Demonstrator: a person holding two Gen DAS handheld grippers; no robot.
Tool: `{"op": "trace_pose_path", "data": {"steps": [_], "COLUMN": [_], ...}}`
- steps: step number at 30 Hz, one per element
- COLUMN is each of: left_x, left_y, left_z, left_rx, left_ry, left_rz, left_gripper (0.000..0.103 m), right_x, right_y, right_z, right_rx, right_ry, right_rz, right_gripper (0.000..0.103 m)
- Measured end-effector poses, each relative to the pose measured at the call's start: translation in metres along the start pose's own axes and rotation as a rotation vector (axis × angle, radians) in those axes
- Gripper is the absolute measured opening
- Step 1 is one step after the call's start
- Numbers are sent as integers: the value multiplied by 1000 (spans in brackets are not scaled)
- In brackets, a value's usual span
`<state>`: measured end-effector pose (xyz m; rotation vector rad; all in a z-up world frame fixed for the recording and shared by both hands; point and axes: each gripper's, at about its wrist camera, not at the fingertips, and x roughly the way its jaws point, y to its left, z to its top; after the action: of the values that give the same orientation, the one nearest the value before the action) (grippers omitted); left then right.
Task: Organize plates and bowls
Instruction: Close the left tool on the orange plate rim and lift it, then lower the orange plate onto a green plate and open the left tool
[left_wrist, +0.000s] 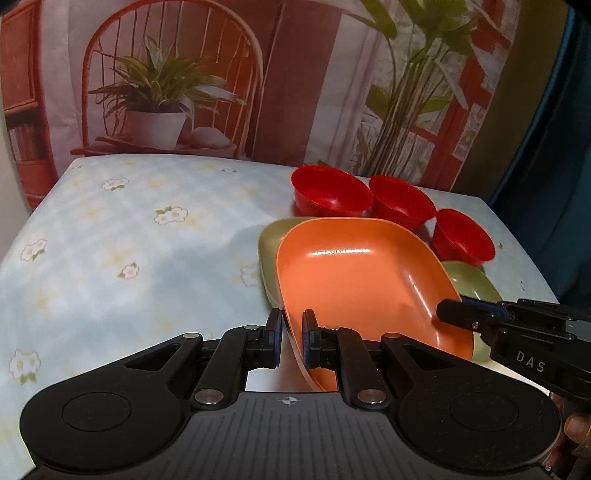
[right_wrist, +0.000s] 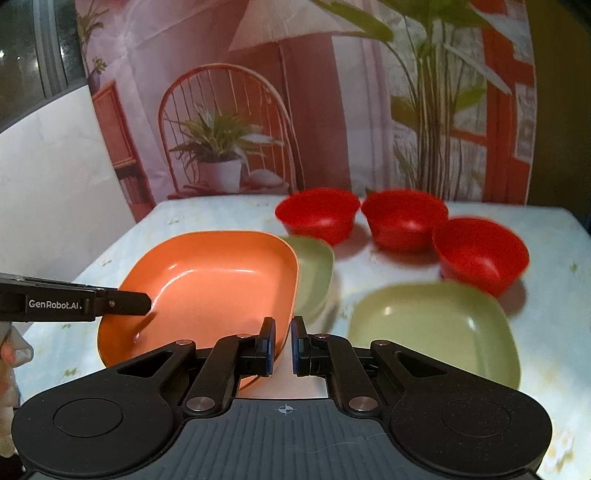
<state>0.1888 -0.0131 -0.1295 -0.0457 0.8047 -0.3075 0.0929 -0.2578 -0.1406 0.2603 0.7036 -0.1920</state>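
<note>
A floral tablecloth (left_wrist: 110, 236) is covering the table, where the orange plate (left_wrist: 354, 269) is hiding most of a green plate (left_wrist: 271, 240). The left gripper (left_wrist: 292, 338) and right gripper (right_wrist: 283, 343) are both clamping the orange plate's opposite rims.

3 red bowls (right_wrist: 402, 219) crowd the table's (left_wrist: 129, 229) right.

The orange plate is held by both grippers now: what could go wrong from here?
1. The orange plate is tilted, pinched only at its rim by the left gripper and right gripper; uneven pulling could make it slip.
2. A green plate lies partly under it and might be dragged along.
3. The red bowls stand close behind; a wide swing could knock one.
</note>
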Motion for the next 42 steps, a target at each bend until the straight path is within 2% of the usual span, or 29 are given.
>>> {"op": "trace_pose_path", "data": {"steps": [4, 8, 12, 23, 34, 42], "left_x": [16, 31, 50, 78, 76, 86], "left_y": [1, 5, 7, 5, 15, 5], "left_z": [19, 35, 43, 35, 35, 35], "left_rx": [12, 26, 18, 68, 70, 80], "left_ry": [-2, -31, -8, 60, 67, 65], "left_rz": [13, -6, -6, 42, 47, 42], "left_gripper": [12, 12, 12, 12, 12, 12], "right_x": [15, 34, 53, 86, 85, 90], "right_y": [-3, -8, -9, -11, -5, -9], "right_z": [19, 34, 41, 29, 20, 20], "right_rx": [-3, -5, -26, -25, -1, -41], "right_ry": [-17, -43, -47, 18, 30, 30], "right_rz": [-5, -37, -77, -119, -88, -140], "right_gripper": [8, 8, 8, 8, 10, 9]}}
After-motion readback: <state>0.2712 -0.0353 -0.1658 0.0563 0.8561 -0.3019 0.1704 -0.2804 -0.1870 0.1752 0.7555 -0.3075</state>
